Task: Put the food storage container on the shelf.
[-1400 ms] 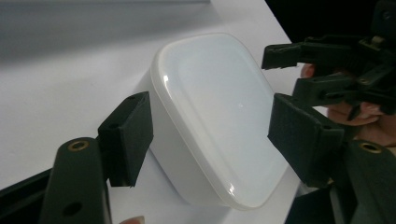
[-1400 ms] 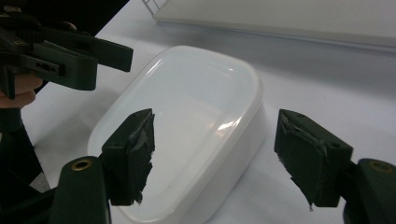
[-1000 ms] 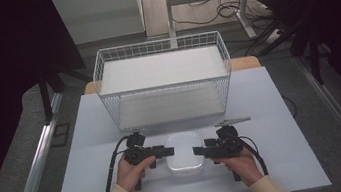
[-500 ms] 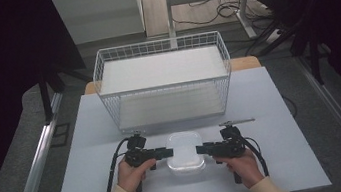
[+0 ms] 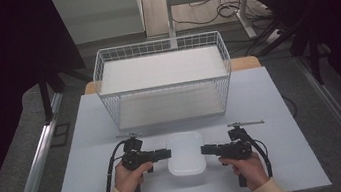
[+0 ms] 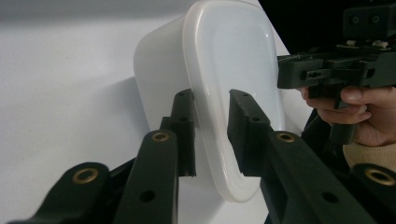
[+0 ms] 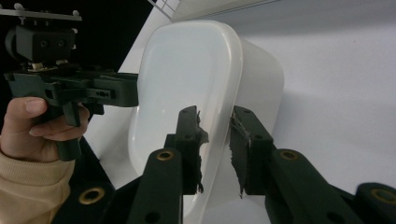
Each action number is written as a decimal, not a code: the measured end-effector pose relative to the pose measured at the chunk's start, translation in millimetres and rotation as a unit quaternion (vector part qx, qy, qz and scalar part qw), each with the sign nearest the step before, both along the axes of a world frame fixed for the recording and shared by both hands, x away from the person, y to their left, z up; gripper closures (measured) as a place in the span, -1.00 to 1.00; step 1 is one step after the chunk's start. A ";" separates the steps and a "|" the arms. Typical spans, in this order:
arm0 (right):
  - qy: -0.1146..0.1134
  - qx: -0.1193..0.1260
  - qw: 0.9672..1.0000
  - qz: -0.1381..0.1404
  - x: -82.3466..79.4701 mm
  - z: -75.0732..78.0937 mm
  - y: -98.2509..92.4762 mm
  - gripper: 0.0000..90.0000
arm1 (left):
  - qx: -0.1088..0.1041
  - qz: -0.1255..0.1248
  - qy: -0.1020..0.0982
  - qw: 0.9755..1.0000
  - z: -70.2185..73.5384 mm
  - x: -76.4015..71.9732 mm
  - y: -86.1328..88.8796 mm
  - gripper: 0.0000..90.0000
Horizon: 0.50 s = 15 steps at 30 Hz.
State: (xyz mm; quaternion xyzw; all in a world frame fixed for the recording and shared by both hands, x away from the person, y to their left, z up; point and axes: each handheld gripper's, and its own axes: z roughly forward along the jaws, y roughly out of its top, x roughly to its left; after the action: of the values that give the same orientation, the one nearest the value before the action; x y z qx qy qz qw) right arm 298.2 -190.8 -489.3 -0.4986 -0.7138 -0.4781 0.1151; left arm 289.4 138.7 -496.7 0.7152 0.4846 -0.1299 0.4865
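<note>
Overhead, the white tub [image 5: 185, 153] sits on the worktop [image 5: 280, 100] between left gripper [image 5: 165, 153] and right gripper [image 5: 206, 149]. Close up, each gripper's jaws stand parted astride its rim, unclamped. Beyond stands a wire basket [image 5: 164, 81]

The white container's [image 6: 224, 70] lower rim runs behind the left tool's [image 6: 212, 135] jaws; in the right gripper view its [image 7: 196, 79] near edge is cut off below.

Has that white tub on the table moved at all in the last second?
Yes, slightly. The white tub now sits a little farther from the wire basket, nearer the person, between both grippers.
</note>
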 end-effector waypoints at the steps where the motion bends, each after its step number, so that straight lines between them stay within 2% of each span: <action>1: -0.001 0.002 1.000 0.000 -0.5 0.2 -0.4 0.66 | 0.002 -0.002 -0.002 1.000 1.2 -1.2 0.3 0.65; 15: -0.018 0.002 1.000 0.005 -7.8 5.1 -2.5 0.77 | 0.006 -0.007 -0.023 1.000 6.5 -8.8 2.1 0.76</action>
State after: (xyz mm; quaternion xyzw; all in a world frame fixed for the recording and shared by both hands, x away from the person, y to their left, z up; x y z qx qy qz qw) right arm 290.4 -193.2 -484.3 -0.4857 -0.7174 -0.4881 0.1057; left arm 280.5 140.8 -490.2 0.7243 0.4686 -0.1141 0.4927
